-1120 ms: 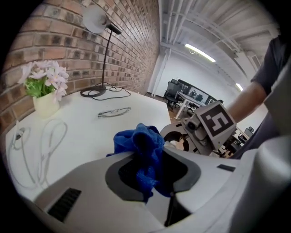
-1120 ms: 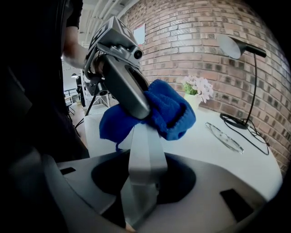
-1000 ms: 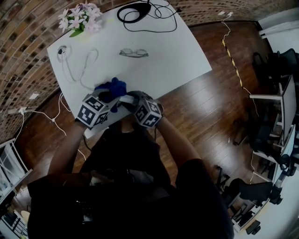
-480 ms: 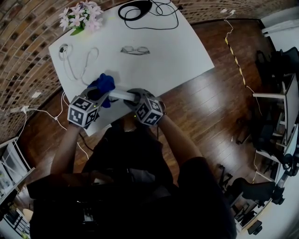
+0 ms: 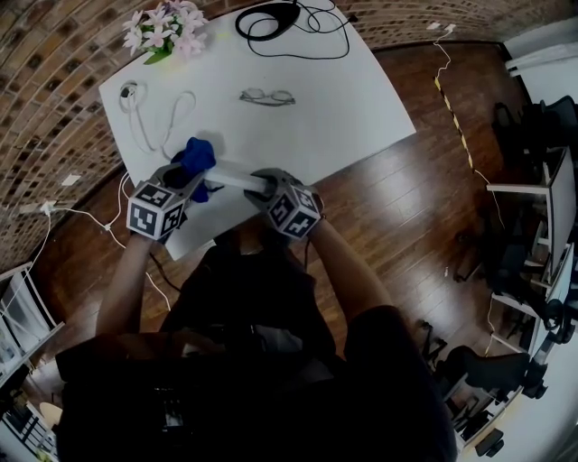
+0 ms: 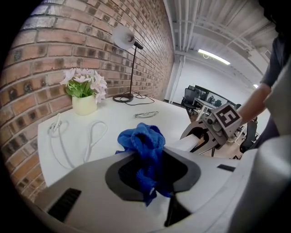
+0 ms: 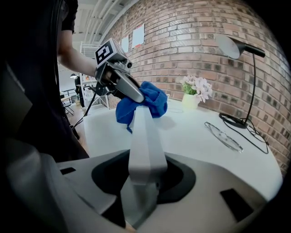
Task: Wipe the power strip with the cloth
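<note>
Dark wooden floor (image 5: 406, 217) lies beneath the near edge of the white table (image 5: 343, 99), which runs back to a brick wall (image 5: 45, 81). The right gripper (image 5: 262, 183) is clamped on the near end of a white power strip (image 7: 144, 136), held over the table. The left gripper (image 5: 185, 176) pinches a bunched blue cloth (image 6: 144, 143) that touches the strip's far end. Farther on lie a looped white cable (image 5: 153, 122) and eyeglasses (image 5: 267, 97). Potted flowers (image 5: 165, 27) and a desk lamp (image 6: 123, 38) stand by the wall.
</note>
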`<action>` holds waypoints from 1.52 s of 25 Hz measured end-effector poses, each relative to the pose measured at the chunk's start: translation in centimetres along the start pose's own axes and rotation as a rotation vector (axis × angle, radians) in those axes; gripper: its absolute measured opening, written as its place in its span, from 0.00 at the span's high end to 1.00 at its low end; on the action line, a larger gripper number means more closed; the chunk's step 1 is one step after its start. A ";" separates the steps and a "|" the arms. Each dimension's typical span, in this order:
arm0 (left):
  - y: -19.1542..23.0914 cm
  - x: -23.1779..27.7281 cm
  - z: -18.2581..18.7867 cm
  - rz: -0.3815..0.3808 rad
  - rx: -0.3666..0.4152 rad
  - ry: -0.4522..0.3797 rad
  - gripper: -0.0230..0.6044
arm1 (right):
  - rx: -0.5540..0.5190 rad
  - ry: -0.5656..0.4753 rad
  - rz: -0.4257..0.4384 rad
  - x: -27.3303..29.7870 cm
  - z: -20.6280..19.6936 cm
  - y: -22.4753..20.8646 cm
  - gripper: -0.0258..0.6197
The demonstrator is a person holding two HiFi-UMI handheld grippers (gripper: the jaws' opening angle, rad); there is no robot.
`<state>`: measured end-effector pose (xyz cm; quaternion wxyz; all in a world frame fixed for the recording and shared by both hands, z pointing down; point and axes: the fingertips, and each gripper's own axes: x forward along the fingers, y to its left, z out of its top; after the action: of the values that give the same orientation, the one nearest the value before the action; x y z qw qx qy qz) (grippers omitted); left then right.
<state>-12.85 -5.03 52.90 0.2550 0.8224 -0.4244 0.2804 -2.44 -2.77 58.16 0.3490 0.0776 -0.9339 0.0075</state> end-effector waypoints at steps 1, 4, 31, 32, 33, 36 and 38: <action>0.1 0.0 0.0 0.001 0.003 -0.002 0.79 | 0.002 0.002 0.001 0.0 0.0 0.0 0.70; 0.4 -0.1 0.0 -0.004 0.013 -0.007 0.79 | 0.007 0.006 0.000 0.0 0.0 -0.2 0.70; 3.7 -0.8 -0.6 -0.143 -0.233 -0.059 0.79 | 0.105 0.028 -0.045 0.1 -0.1 -0.1 0.70; 3.7 -0.7 -0.6 -0.141 -0.235 -0.057 0.79 | 0.106 0.027 -0.046 0.1 -0.2 0.0 0.70; 3.6 -0.7 -0.7 -0.137 -0.234 -0.055 0.79 | 0.104 0.027 -0.047 0.1 -0.2 0.1 0.70; 3.5 -0.8 -0.7 -0.112 -0.215 -0.050 0.79 | 0.088 0.015 -0.051 0.1 0.0 0.1 0.70; 3.5 -0.8 -0.7 -0.089 -0.192 -0.042 0.79 | 0.068 0.004 -0.066 0.1 0.0 0.0 0.70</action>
<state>-16.37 -5.95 53.53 0.3358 0.8179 -0.4175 0.2096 -2.52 -2.79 58.25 0.3480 0.1201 -0.9293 0.0280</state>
